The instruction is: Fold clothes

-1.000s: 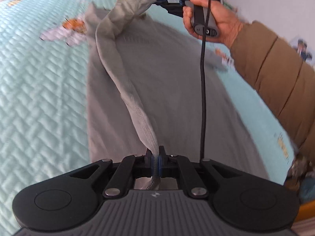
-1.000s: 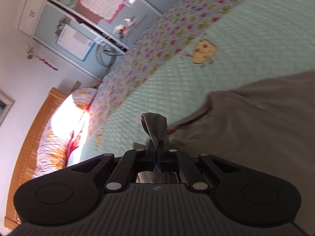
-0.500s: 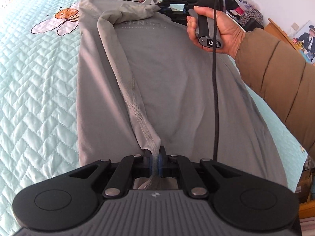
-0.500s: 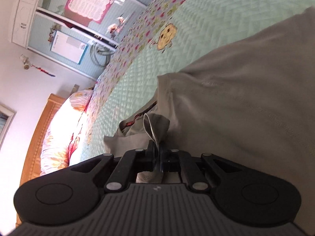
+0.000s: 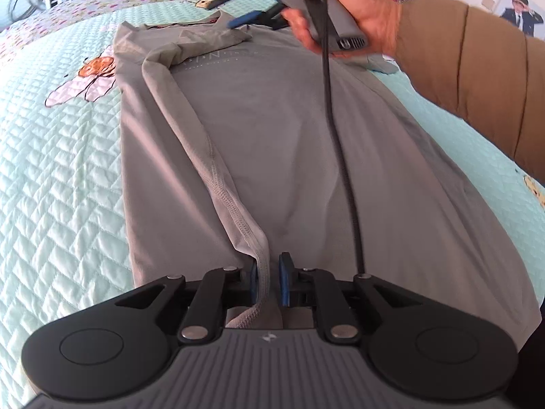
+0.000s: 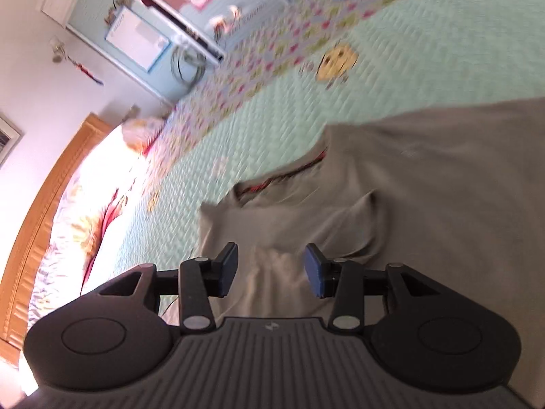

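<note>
I see the grey shirt [image 5: 272, 143] lying flat down the middle of the frame on the quilted bedspread [image 5: 61, 156], its left side folded inward with the stitched hem running up toward the collar at upper left. My left gripper [image 5: 269, 279] has its jaws a little apart around that hem at bottom centre, not pinching it. My right gripper [image 6: 270, 269] is spread wide above the collar end, holding nothing. The cloth looks thin, light and limp, so I judge it will sag and slide; I'd take it at the doubled hem and shoulder seam, where it is thickest
</note>
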The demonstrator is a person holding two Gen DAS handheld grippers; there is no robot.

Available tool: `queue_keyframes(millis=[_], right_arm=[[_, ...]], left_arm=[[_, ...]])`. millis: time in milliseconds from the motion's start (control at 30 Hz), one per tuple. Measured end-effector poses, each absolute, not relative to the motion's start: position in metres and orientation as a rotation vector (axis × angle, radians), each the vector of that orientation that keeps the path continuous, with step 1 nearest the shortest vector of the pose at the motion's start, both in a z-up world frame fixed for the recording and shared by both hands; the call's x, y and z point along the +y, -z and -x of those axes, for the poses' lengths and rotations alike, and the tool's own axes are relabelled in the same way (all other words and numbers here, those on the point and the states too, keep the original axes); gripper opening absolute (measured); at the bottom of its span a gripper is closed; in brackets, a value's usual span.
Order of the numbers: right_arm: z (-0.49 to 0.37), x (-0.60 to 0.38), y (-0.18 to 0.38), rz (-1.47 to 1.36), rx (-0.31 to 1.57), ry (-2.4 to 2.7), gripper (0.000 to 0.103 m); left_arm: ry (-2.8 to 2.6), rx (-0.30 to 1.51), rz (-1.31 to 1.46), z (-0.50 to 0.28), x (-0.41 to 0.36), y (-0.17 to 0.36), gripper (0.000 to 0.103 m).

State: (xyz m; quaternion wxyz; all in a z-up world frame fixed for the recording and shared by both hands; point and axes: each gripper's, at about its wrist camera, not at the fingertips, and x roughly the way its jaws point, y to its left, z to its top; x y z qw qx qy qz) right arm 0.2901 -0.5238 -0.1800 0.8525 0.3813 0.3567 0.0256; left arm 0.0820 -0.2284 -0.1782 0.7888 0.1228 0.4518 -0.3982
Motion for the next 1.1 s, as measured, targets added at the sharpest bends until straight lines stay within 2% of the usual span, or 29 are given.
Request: queue_keyframes(millis=[67,233,333,433,600,733,1000,1100], right_arm=[[-0.304,-0.505,0.172,-0.755,0.8,-0.085,0.045],[-0.34,-0.443,0.144,-0.223,0.877,-0.053,0.045],[-0.359,-0.432,0.149,-0.072,0.948,-0.069,0.044],[-0.372,-0.43,0.155,-0.047,0.993,-0.101,0.039],[-0.369,-0.437,0.143,-0.256,1.007,-0.011,0.04],[-0.366,-0.424,0.137,-0.31,1.05,0.034,0.04],[-0.382,-0.393,0.149,-0.168,1.155,0.19,0.04],[-0.389,-0.385,0.155,-0.096,1.181,0.241,0.037]], left_arm=[[0.856,0.977,-0.244,-0.085,-0.229,0.18,0.016],[0.862,0.974,-0.202,-0.087,-0.227,0.183,0.02],[0.865,0.977,-0.162,-0.09,-0.224,0.185,0.021],[0.872,0.982,-0.125,-0.09,-0.22,0.185,0.025],[0.886,0.972,-0.111,-0.09,-0.22,0.187,0.03],[0.891,0.963,-0.098,-0.089,-0.22,0.188,0.035],[0.91,0.934,-0.021,-0.091,-0.212,0.194,0.038],[0.922,0.927,0.003,-0.093,-0.211,0.196,0.038]])
